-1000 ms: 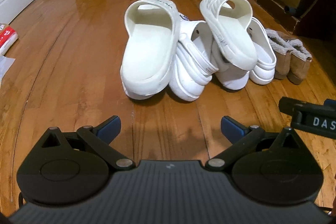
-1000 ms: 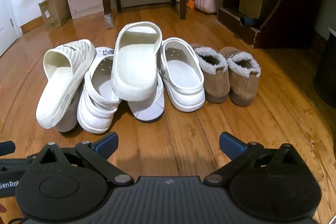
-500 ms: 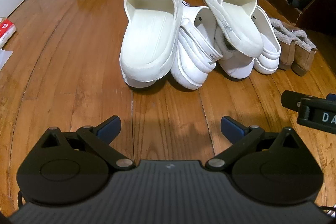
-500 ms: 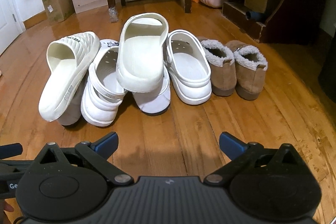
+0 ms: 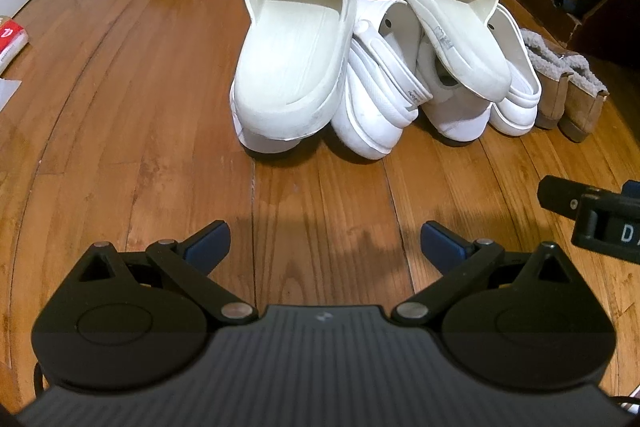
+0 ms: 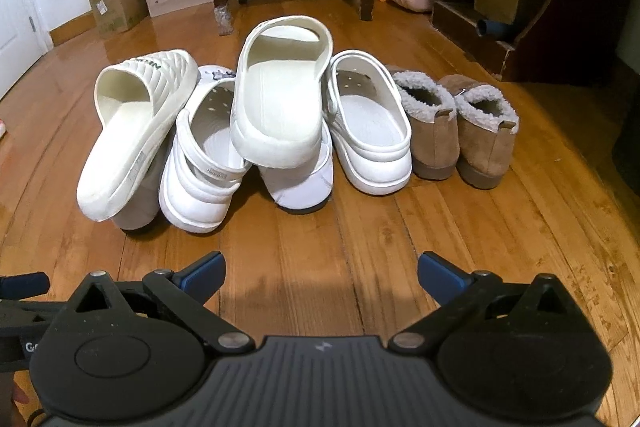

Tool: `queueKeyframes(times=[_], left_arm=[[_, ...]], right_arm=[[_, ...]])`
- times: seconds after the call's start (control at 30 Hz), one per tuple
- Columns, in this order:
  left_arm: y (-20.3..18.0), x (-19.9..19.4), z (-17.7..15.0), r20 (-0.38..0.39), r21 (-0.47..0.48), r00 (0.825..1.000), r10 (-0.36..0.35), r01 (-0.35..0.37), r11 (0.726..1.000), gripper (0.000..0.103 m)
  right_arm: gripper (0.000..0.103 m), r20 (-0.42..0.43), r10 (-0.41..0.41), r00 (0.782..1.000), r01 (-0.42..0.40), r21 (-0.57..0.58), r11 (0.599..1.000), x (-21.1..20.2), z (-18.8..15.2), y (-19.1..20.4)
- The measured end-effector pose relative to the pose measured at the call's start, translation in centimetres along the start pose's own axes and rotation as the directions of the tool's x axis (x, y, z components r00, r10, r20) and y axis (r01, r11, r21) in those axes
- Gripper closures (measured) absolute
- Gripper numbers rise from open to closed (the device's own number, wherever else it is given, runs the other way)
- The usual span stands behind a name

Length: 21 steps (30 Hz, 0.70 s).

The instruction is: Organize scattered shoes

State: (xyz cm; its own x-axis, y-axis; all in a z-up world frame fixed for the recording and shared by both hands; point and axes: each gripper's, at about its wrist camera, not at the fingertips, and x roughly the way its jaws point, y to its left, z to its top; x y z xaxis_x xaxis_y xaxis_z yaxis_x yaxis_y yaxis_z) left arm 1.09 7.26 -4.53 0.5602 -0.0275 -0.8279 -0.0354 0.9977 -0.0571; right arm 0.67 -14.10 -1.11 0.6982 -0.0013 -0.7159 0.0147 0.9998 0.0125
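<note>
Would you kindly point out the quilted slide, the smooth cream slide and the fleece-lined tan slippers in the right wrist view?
quilted slide (image 6: 132,131), right wrist view, on its footbed.
smooth cream slide (image 6: 276,107), right wrist view, on its footbed.
fleece-lined tan slippers (image 6: 434,143), right wrist view, on the left slipper's heel.

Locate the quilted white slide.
In the right wrist view the quilted white slide is leftmost in the pile, tilted against a white clog.

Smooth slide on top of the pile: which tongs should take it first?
Left, probably. The smooth slide sits straight ahead of the open left tongs; from the open right tongs it sits slightly left.
</note>
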Motion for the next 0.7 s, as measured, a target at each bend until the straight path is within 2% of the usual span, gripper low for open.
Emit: queueKeyframes(times=[0.17,0.27,0.33,0.43,0.47,0.57,0.67,0.7], left_arm=[[0.8,0.8,0.1,-0.003,-0.007,1.000,-0.001,0.001,1.000,0.000],[2.4,1.4,0.9,0.009,-0.034,1.000,0.028,-0.028,0.999,0.000],[4.5,1.8,2.1,0.029,-0.081,0.998,0.048,-0.045,0.996,0.000],[7.8,2.4,4.6,0.038,-0.144,0.998,0.054,-0.048,0.988,0.000],[8.3,2.6,5.0,0.037,-0.150,0.998,0.052,-0.046,0.988,0.000],[10.2,3.1,8.2,0.094,-0.147,0.994,0.062,-0.047,0.988,0.000],[10.1,3.9,10.7,0.185,-0.087,0.980,0.070,-0.055,0.995,0.000],[10.1,4.7,11.7,0.194,-0.071,0.980,0.053,-0.040,0.997,0.002]], right_arm=[[0.001,-0.007,0.037,0.999,-0.037,0.031,0.999,0.4,-0.2,0.1],[0.004,0.015,0.056,0.998,-0.056,0.029,0.998,0.5,-0.5,0.1],[0.009,0.031,0.077,0.997,-0.078,0.032,0.996,0.5,-0.5,0.0],[0.009,0.017,0.098,0.995,-0.099,0.049,0.994,0.8,0.0,0.1],[0.009,0.013,0.132,0.991,-0.133,0.067,0.989,1.1,0.5,0.3],[0.008,0.026,0.159,0.987,-0.161,0.070,0.985,1.3,1.5,1.2],[0.008,0.045,0.166,0.985,-0.168,0.068,0.983,1.4,2.1,2.0],[0.008,0.063,0.177,0.982,-0.181,0.077,0.980,1.4,1.9,2.2]])
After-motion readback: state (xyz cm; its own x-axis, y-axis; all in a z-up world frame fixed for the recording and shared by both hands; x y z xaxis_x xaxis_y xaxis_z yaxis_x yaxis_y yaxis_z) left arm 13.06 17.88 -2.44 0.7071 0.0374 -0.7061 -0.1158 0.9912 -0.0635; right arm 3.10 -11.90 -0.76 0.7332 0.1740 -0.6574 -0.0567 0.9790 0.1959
